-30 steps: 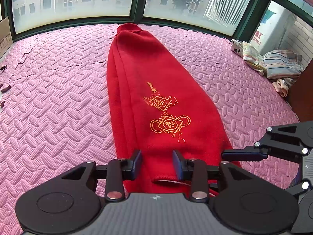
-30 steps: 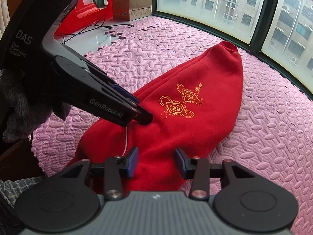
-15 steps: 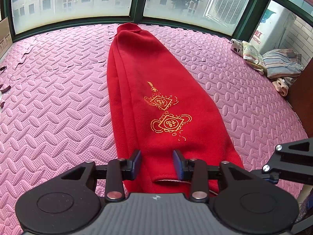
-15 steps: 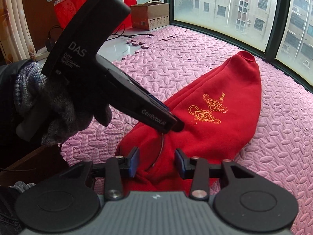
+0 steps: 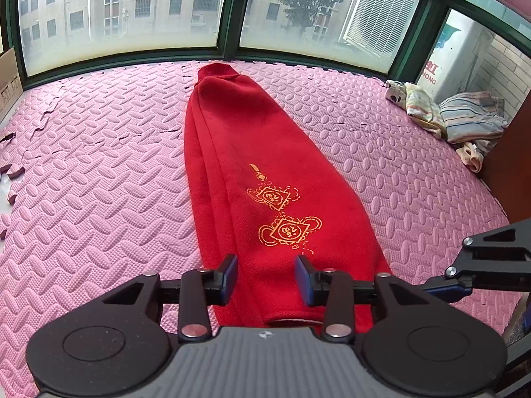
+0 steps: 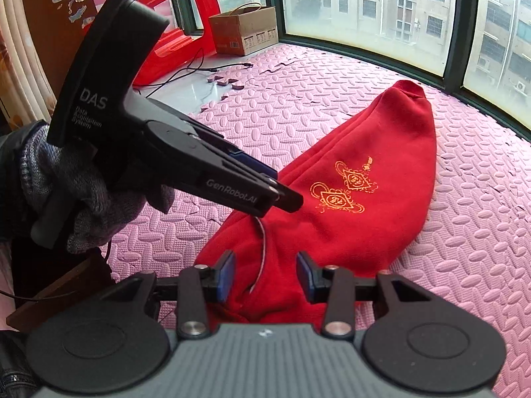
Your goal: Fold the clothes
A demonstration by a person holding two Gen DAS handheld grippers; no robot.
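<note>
A red garment (image 5: 275,152) with gold embroidery (image 5: 285,229) lies folded into a long narrow strip on the pink foam mat (image 5: 99,165), its collar end towards the window. My left gripper (image 5: 265,278) is open, its jaws standing apart just above the strip's near end. In the right wrist view the same garment (image 6: 381,205) runs off diagonally, and a white drawstring (image 6: 264,248) shows at its bunched near end. My right gripper (image 6: 265,275) is open over that end. The left gripper (image 6: 285,199), held by a gloved hand (image 6: 83,199), hovers over the cloth.
A pile of other clothes (image 5: 464,119) lies at the mat's far right, beside dark wooden furniture (image 5: 511,165). On the bare floor past the mat's left edge are a cardboard box (image 6: 245,30), a red plastic piece (image 6: 172,33) and cables (image 6: 199,69). Windows bound the far side.
The right gripper has drawn back and swung round towards the garment's near end. The left gripper has hardly moved. Both jaws have stayed apart and the garment lies as before.
</note>
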